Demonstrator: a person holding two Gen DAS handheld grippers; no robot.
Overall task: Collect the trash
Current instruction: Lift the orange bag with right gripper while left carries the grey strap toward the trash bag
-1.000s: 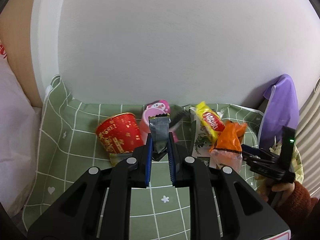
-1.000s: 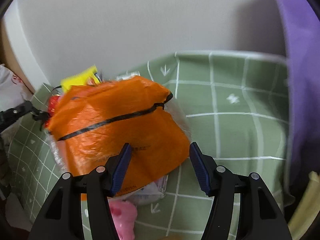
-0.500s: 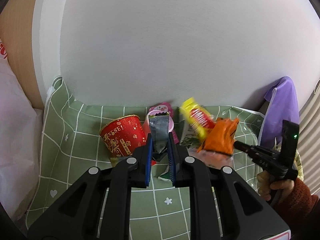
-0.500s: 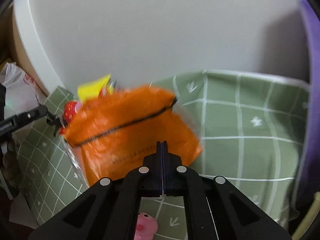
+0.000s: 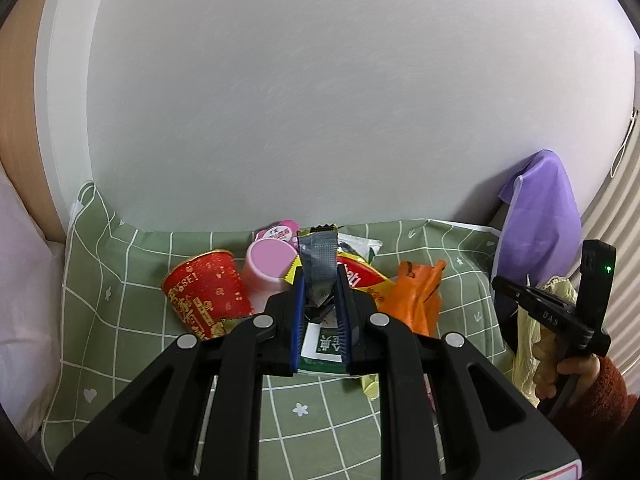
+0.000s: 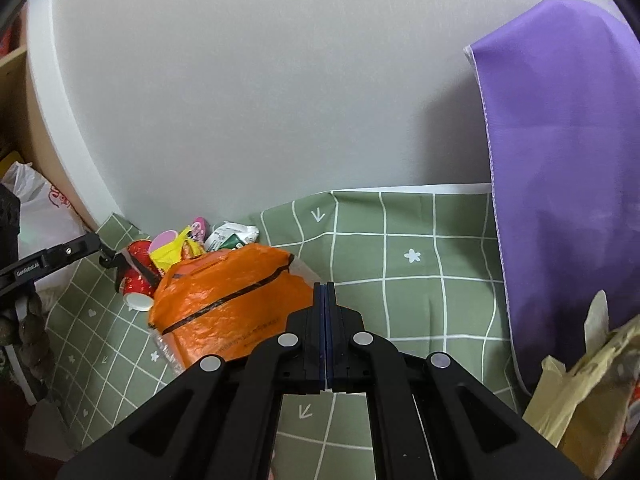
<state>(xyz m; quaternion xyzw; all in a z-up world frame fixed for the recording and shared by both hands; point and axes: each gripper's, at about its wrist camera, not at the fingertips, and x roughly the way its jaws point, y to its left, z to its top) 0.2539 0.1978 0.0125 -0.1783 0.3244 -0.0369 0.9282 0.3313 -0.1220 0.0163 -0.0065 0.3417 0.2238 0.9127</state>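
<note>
My left gripper (image 5: pixel 319 280) is shut on a grey foil wrapper (image 5: pixel 318 254) and holds it above a pile of trash on the green checked cloth (image 5: pixel 132 280). In the pile are a red paper cup (image 5: pixel 208 296), a pink cup (image 5: pixel 268 264), a yellow snack pack (image 5: pixel 358 276) and an orange plastic bag (image 5: pixel 420 296). My right gripper (image 6: pixel 325 286) is fully shut. The orange bag (image 6: pixel 224 296) lies just left of its tips. In the left wrist view the right gripper (image 5: pixel 498 282) hangs to the right of the bag with a gap between them.
A purple cloth (image 6: pixel 560 160) hangs at the right against the white wall. A pale yellow bag (image 6: pixel 580 392) sits below it. A white plastic bag (image 6: pixel 36 208) lies at the far left. A green and white packet (image 5: pixel 326 344) lies under the left gripper.
The right jaws closed around the orange bag's edge and lifted it with the yellow pack. Now the gripper is higher, and bag and pack lie back on the pile. The left gripper still holds the wrapper.
</note>
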